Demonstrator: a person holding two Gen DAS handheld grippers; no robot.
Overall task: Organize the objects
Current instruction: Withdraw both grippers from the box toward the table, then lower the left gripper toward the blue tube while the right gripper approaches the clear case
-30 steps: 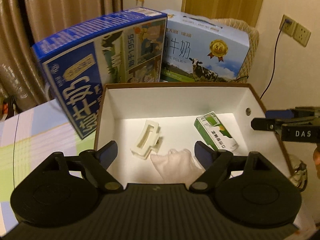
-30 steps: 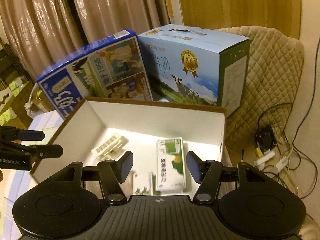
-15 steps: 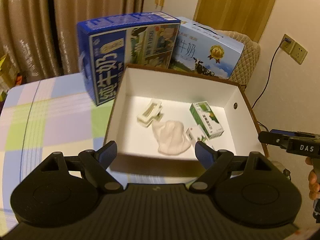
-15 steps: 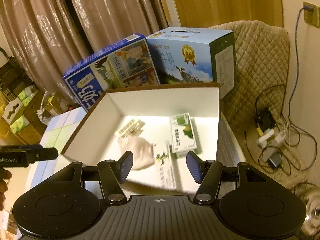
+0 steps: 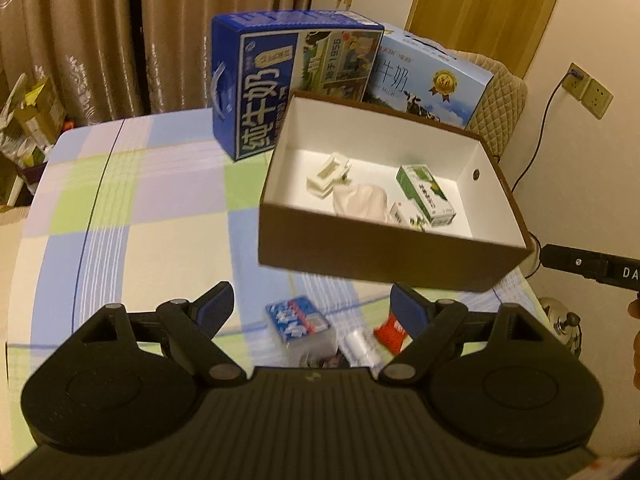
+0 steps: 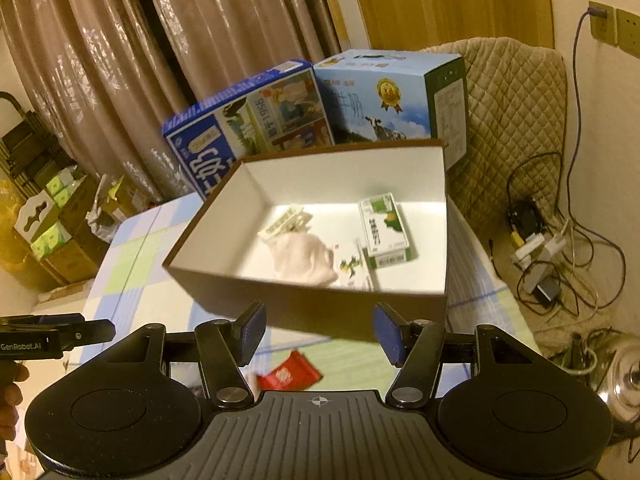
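Objects for sorting lie in two groups on the checked tablecloth (image 5: 132, 208). Nearest, we find a blue-and-white packet (image 5: 297, 319), a small white roll (image 5: 360, 346) and a red packet (image 5: 394, 330) loose on the cloth, close under the left gripper (image 5: 312, 312). The blue-and-white packet and the roll sit between its two fingers; the red packet lies just beside the right-hand finger, partly hidden by it. We record the left gripper's jaws as spread wide, holding nothing.

In the right wrist view the red packet (image 6: 289, 373) shows low between the fingers of the right gripper (image 6: 320, 332), whose jaws are likewise spread and hold nothing.

Beyond both grippers stands the brown box (image 5: 384, 264) with a white interior, well forward of the fingertips. Inside it we note a cream plastic clip (image 5: 329, 172) at the far left, a pale cloth pouch (image 5: 360, 202) near the front wall, a green-and-white carton (image 5: 426, 194) lying flat to the right, and a small white carton (image 5: 402, 214) between pouch and green carton, touching the latter.

Behind the box are a dark blue milk case (image 5: 288, 76) and a light blue milk case (image 5: 428, 76), side by side, before the curtains (image 5: 100, 32).
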